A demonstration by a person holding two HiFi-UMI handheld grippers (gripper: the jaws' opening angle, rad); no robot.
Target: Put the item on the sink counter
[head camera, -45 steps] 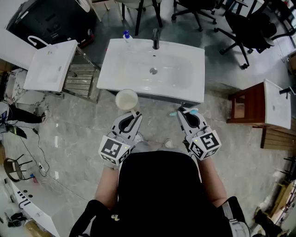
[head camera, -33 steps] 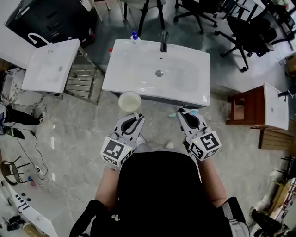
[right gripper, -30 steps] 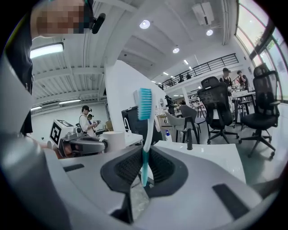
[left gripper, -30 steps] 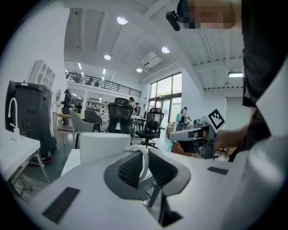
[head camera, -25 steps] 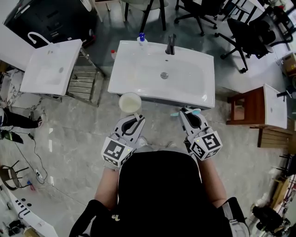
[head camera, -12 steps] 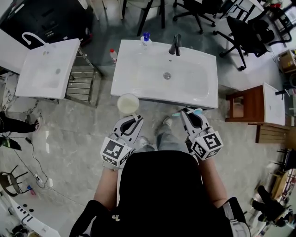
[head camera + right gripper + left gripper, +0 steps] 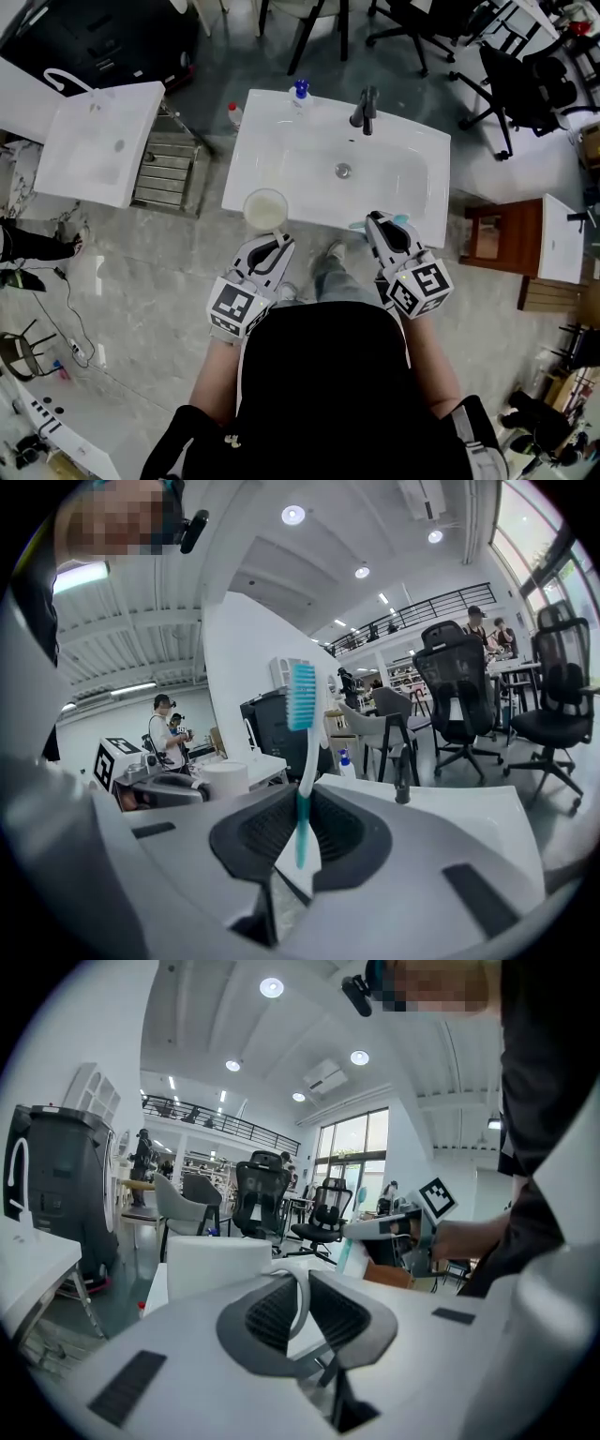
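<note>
The white sink counter [image 7: 422, 155] with a black faucet [image 7: 366, 109] and a blue-capped soap bottle [image 7: 300, 92] lies straight ahead. My left gripper [image 7: 274, 237] is shut on the handle of a white cup [image 7: 265, 208], which hangs over the counter's front left edge. In the left gripper view the cup [image 7: 216, 1262] stands just beyond the left gripper [image 7: 298, 1299]. My right gripper [image 7: 380, 221] is shut on a teal toothbrush [image 7: 400, 220] at the counter's front right edge. In the right gripper view the toothbrush [image 7: 303, 733] stands upright in the right gripper [image 7: 300, 829], bristles on top.
A second white sink [image 7: 94, 141] and a metal rack [image 7: 164, 169] stand at the left. At the right is a wooden stand [image 7: 487, 234] beside a small basin [image 7: 561, 239]. Office chairs [image 7: 525, 84] stand behind the counter. People stand far off in the right gripper view.
The person has stepped forward: the sink counter has come nearer, and the cup and toothbrush now reach its front edge. Both grippers keep their hold.
</note>
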